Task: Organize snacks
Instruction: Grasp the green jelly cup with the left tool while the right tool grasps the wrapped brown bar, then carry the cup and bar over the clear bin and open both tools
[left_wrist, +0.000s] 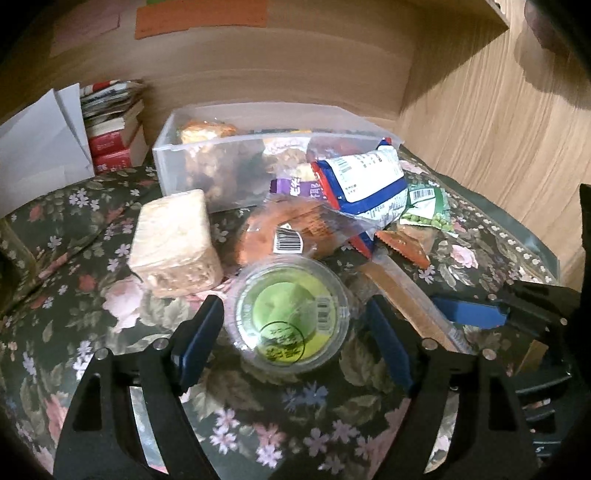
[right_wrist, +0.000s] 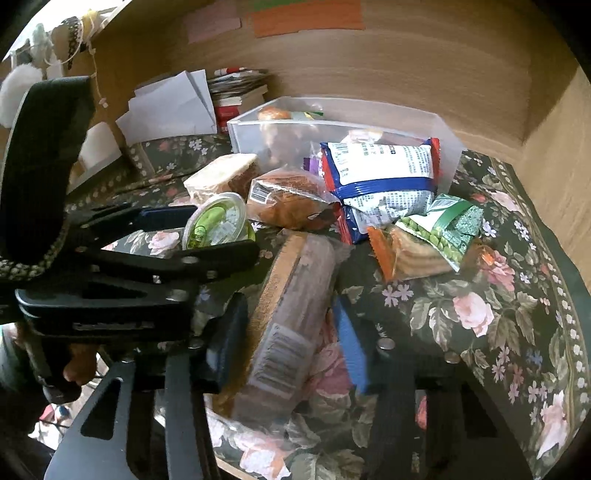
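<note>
A clear cup with a green lid (left_wrist: 291, 319) lies on the floral cloth between the open fingers of my left gripper (left_wrist: 295, 321), not squeezed; it also shows in the right wrist view (right_wrist: 218, 221). My right gripper (right_wrist: 291, 321) is open around a long brown wrapped snack (right_wrist: 291, 306), seen too in the left wrist view (left_wrist: 406, 291). A clear plastic bin (left_wrist: 221, 151) with several snacks stands behind. In front of it lie a pale square cake (left_wrist: 173, 243), a wrapped brown bread (left_wrist: 291, 229), a blue-white bag (left_wrist: 365, 184), a green pea packet (left_wrist: 428, 210) and an orange cracker pack (left_wrist: 402, 243).
Stacked books (left_wrist: 114, 129) and white paper (left_wrist: 40, 147) sit at the back left. A wooden wall (left_wrist: 295, 74) runs behind and a wooden panel (left_wrist: 498, 129) on the right. The floral cloth (right_wrist: 480, 314) covers the table.
</note>
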